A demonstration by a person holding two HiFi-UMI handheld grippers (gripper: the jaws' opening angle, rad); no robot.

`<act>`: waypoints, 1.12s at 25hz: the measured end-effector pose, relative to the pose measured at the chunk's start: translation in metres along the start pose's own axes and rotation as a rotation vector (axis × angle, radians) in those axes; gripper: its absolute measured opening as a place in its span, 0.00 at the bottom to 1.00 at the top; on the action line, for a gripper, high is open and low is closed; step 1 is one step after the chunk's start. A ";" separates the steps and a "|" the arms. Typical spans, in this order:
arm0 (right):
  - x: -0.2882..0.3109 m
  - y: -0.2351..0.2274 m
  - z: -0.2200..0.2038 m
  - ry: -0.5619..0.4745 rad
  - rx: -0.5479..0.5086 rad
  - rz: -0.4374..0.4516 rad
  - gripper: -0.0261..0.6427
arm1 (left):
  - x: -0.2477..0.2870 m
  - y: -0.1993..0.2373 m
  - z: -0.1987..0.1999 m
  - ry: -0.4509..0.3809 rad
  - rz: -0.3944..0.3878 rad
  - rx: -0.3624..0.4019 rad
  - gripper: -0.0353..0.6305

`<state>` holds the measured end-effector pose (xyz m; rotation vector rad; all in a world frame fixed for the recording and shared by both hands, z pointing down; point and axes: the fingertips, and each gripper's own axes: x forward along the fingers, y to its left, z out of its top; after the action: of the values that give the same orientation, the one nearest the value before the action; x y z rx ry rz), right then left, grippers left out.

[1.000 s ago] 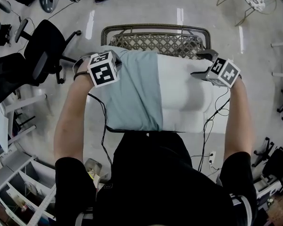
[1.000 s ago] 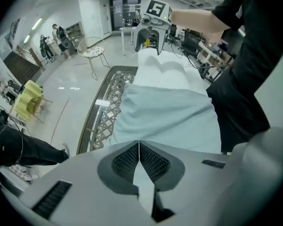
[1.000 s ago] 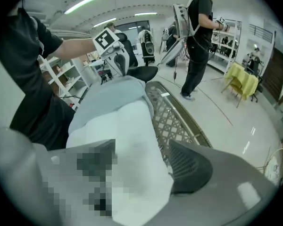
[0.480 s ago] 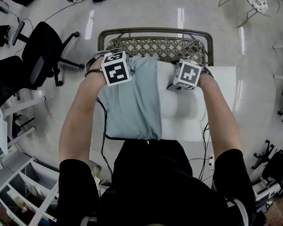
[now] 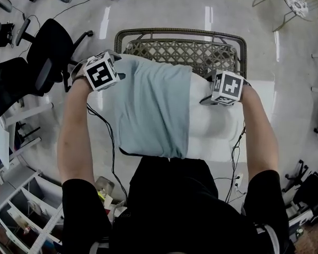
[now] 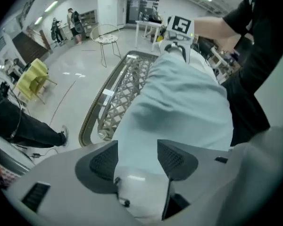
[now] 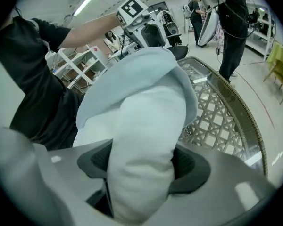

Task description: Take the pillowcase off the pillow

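Jaws of my left gripper [image 6: 137, 161] have just opened as it swung out to straddle the pale blue pillowcase [image 5: 153, 107] end, right gripper [image 7: 141, 166] just closed, pinching the bare white pillow [image 5: 214, 131] across the wicker chair [image 5: 180, 49], so I'm set to pull again

L half of pillow [image 5: 214, 126] hidden w/in pillowcase [image 5: 153, 107].

We see a plump white pillow [image 5: 214, 131] lying crosswise over a woven wicker seat [image 5: 180, 49]. Its left part is sheathed in a pale blue-green fabric pillowcase [image 5: 151, 107]. The case's open edge runs across the pillow, and the bare white right end bulges out, slightly creased.
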<state>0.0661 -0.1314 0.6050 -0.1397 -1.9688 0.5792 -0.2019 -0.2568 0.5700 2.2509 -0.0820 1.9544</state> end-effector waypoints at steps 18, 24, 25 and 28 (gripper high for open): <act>-0.006 0.018 -0.014 0.065 -0.045 -0.008 0.52 | 0.063 0.005 0.044 0.067 -0.069 0.410 0.07; -0.018 0.015 -0.019 0.067 -0.022 -0.012 0.48 | 0.041 0.022 0.000 0.152 -0.017 0.372 0.06; -0.021 0.013 -0.022 0.062 -0.018 -0.017 0.48 | 0.034 0.024 -0.007 0.144 -0.014 0.352 0.06; -0.028 0.009 -0.025 0.043 0.003 -0.026 0.48 | 0.017 0.027 -0.019 0.144 0.006 0.335 0.06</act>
<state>0.0993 -0.1246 0.5872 -0.1238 -1.9251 0.5576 -0.2217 -0.2797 0.5918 2.2876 0.2762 2.2706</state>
